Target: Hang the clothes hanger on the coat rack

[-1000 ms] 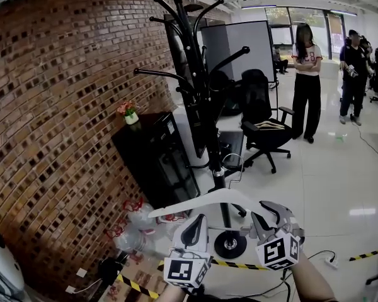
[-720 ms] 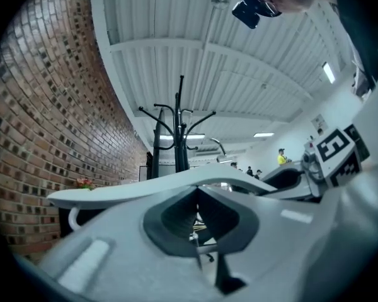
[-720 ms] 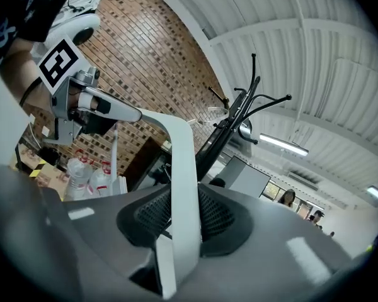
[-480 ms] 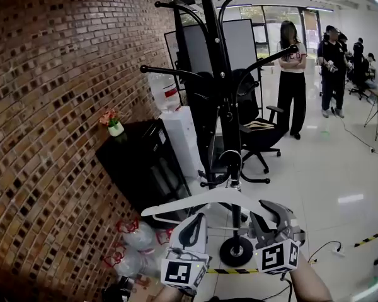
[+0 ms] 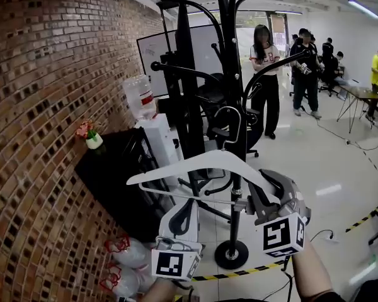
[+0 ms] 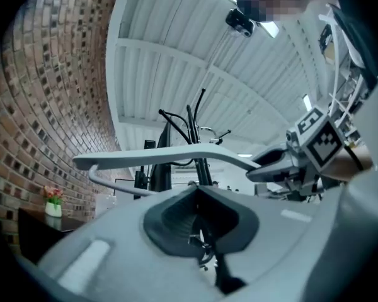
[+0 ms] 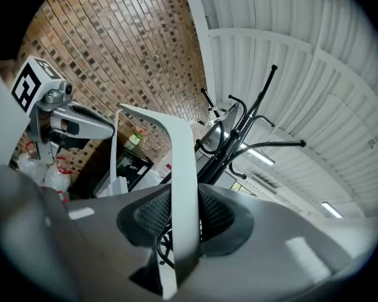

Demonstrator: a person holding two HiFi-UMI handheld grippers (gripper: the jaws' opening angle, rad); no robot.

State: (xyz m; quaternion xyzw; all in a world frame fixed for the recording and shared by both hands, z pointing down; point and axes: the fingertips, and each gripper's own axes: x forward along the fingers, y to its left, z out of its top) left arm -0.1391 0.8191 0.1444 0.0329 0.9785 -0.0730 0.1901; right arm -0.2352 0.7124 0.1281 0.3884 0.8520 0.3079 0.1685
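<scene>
The white plastic clothes hanger [image 5: 201, 160] was not yet hung; the right gripper [image 5: 257, 201] clamped its arm; the left gripper [image 5: 183, 211] sat closed, empty, beneath; its hook hovered beside the black metal coat rack [image 5: 229, 55].

Clothes hanger [image 5: 201, 162] was white and coat rack [image 5: 225, 17] black. Brick wall [image 5: 44, 137] was red-brown with pale mortar lines. Grey left tongs [image 5: 188, 205] and right tongs [image 5: 255, 200] bore black-and-white square markers. Yellow-and-black striped tape [image 5: 236, 272] crossed the pale floor [image 5: 340, 168].
</scene>
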